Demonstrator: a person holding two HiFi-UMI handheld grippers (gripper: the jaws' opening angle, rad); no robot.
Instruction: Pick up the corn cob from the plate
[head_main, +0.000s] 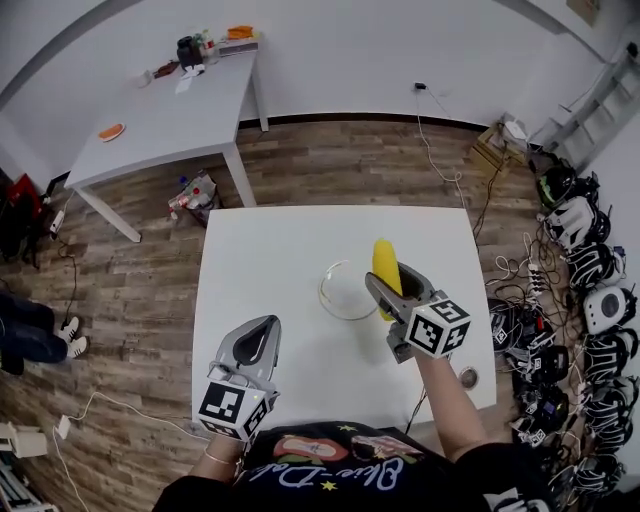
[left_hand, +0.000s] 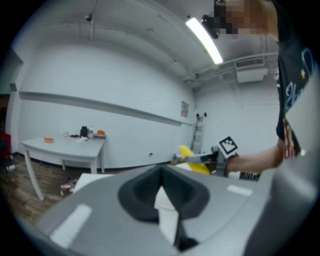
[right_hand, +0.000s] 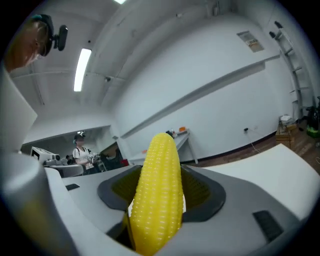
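A yellow corn cob (head_main: 384, 266) stands lifted above the white table, held between the jaws of my right gripper (head_main: 390, 283), which is shut on it. In the right gripper view the corn cob (right_hand: 159, 190) fills the middle and points up and away. Just left of it a clear glass plate (head_main: 332, 298) lies on the table with nothing in it. My left gripper (head_main: 256, 342) hovers over the table's near left part, shut with nothing in it. The left gripper view shows the corn cob (left_hand: 192, 156) and the right gripper (left_hand: 196, 158) off to the right.
The white table (head_main: 270, 260) has its near edge by my body. A second white table (head_main: 175, 110) with small items stands at the far left. Cables and several headsets (head_main: 590, 300) lie on the wooden floor at right. A person's feet (head_main: 70, 338) show at far left.
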